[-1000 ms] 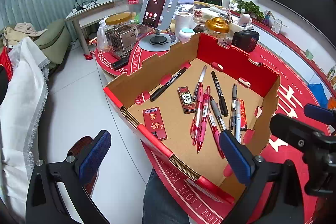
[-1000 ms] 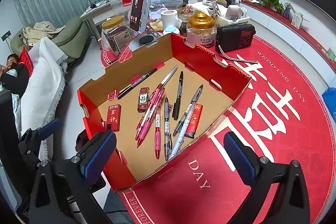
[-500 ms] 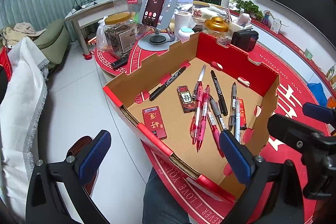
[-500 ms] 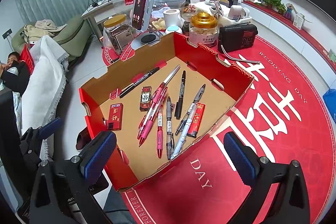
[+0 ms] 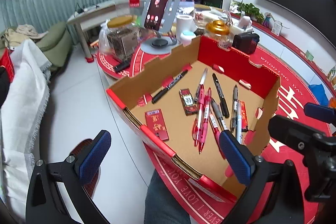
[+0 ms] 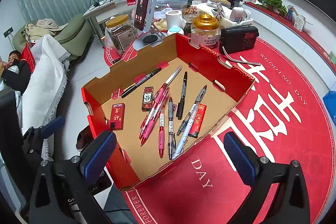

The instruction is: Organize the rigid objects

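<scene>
1. Little has moved since the earlier frames: both views have drifted only slightly, and the pens and small boxes lie as they lay a second ago.
2. Left tool [image 5: 163,152]: fingers spread wide, nothing between them. It hangs at the lower edge of its frame, over the near-left corner of the cardboard tray [image 5: 134,85].
3. Right tool [image 6: 168,152]: likewise spread wide and empty, low in its frame, straddling the tray's near wall.
4. Task items all lie inside the tray: a loose fan of pink pens [image 6: 154,112] at centre, grey and clear pens to their right, two black markers [image 6: 181,96], one of them along the upper-left wall, a red box [image 6: 117,115] at left, a dark patterned box [image 6: 147,98] beside the pink pens, and a red stick-shaped pack [image 6: 197,120] at right, touching the clear pens.
5. Judgement on step: the scene fits either items gathered in the tray awaiting sorting, or a finished gathering with the tools drawn back. The frames do not settle which.
6. Should sorting follow, the crossed pens at centre would call for a narrow, careful pinch on one barrel.
7. Red surface [image 6: 273,140] around the tray carries jars, a radio and a phone stand in the upper frame.
</scene>
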